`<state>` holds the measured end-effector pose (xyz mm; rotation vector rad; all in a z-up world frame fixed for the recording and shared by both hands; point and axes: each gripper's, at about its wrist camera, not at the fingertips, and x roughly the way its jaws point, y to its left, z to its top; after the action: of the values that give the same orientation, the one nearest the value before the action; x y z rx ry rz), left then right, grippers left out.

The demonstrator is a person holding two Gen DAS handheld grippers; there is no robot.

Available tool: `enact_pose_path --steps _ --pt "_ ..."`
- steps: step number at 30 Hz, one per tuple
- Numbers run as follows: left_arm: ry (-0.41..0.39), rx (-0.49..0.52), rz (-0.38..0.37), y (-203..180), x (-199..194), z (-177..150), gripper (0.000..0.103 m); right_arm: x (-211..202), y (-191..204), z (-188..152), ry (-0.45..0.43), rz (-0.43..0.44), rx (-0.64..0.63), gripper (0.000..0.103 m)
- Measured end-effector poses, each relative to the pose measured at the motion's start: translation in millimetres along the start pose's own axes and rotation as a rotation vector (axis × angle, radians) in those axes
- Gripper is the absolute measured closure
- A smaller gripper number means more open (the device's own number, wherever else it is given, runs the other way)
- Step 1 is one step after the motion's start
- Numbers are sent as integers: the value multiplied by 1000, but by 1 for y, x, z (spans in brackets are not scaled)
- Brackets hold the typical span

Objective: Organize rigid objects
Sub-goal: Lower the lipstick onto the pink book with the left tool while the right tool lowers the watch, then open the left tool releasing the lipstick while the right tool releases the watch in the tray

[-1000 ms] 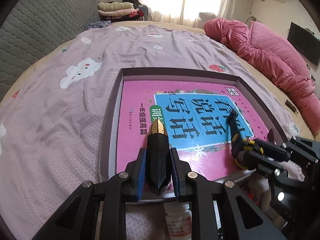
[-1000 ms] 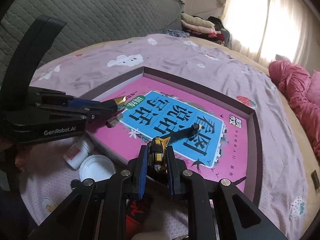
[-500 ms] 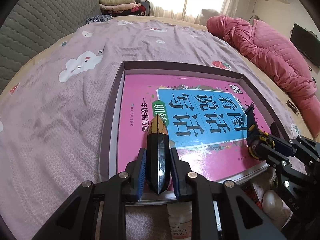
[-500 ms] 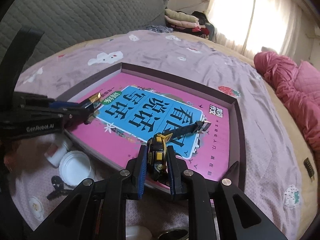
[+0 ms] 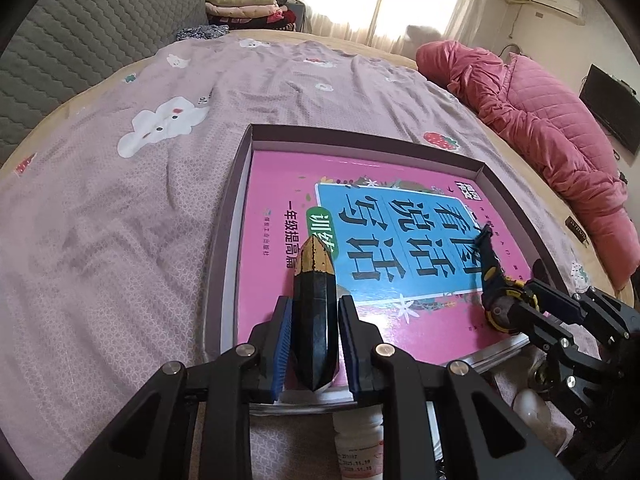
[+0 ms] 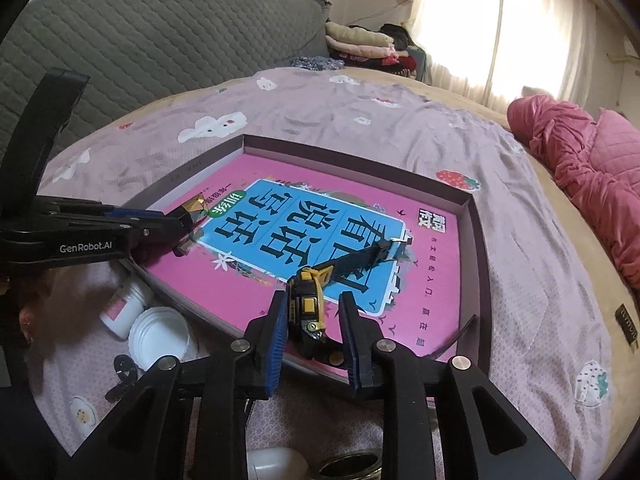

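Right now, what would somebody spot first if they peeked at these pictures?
Probably the bright pink book lying in a dark box on the purple bedsheet. The left gripper pinches a black-and-gold faceted piece over it, while the right gripper's jaws are opening around a yellow-and-black watch.

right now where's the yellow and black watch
In the right wrist view the yellow and black watch lies between the opening right gripper, on the pink book near the tray's front edge.
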<state>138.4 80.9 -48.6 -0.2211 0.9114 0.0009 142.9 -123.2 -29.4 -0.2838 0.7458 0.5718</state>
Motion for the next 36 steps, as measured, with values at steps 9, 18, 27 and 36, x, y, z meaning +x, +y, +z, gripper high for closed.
enact_pose_path --steps 9,18,27,36 --pt "-17 12 -4 -3 -4 -2 76 -3 -2 1 -7 -4 8 64" --pt "-37 45 -15 -11 -9 -5 68 -4 -5 1 -16 -18 10 57" --pt "-55 50 -37 -13 -17 -7 66 -5 -5 2 -17 -19 3 53" --pt "-76 64 -49 -17 -26 -10 52 -7 -3 1 -22 -19 0 51"
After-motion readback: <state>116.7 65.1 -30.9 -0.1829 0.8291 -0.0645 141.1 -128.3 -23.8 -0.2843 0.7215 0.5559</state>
